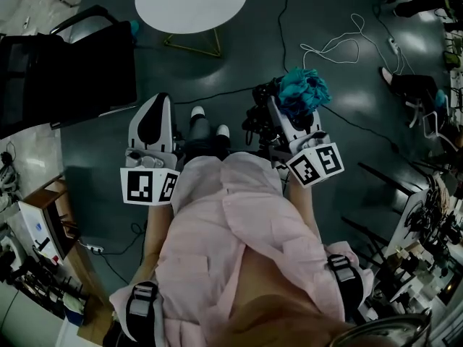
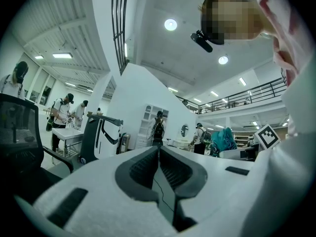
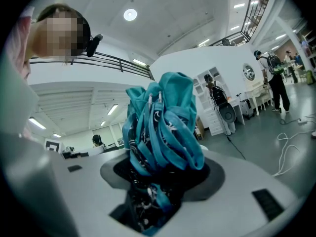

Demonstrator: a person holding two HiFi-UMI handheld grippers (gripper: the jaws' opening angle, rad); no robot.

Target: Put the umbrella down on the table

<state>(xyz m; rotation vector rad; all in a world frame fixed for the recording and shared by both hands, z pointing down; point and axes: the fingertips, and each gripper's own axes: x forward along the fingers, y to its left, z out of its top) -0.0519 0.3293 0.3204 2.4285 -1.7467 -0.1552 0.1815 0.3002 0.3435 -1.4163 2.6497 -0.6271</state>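
My right tongs [image 3: 163,174] are pinching the folded teal umbrella [image 3: 163,122]. Its bunched cloth fills the wide gap between the jaws and sticks out past the tips. My left tongs [image 2: 159,154] are pressed together at the tips with nothing between them. I hold both close in front of my body, about level.

I judge this to be the carrying step: the umbrella is gripped and up in the air, and not yet over the desk. Next I need to walk forward, reach the right tongs over the top, lower the umbrella until it rests there, and only then spread the jaws.

Just past my shoes [image 1: 197,112] the dark floor is open, so I have a straight lane ahead. A black chair [image 1: 65,71] stands to the left of that lane, near enough to mind with my left elbow. A thin dark cord [image 1: 217,92] crosses the floor in front of my feet, and white cable [image 1: 333,49] loops off to the right, clear of the lane.

Farthest out is the round white desk [image 1: 192,2], well apart from the umbrella. Its near rim curves toward me and the top looks bare, though part of it is cut off at the picture's edge.
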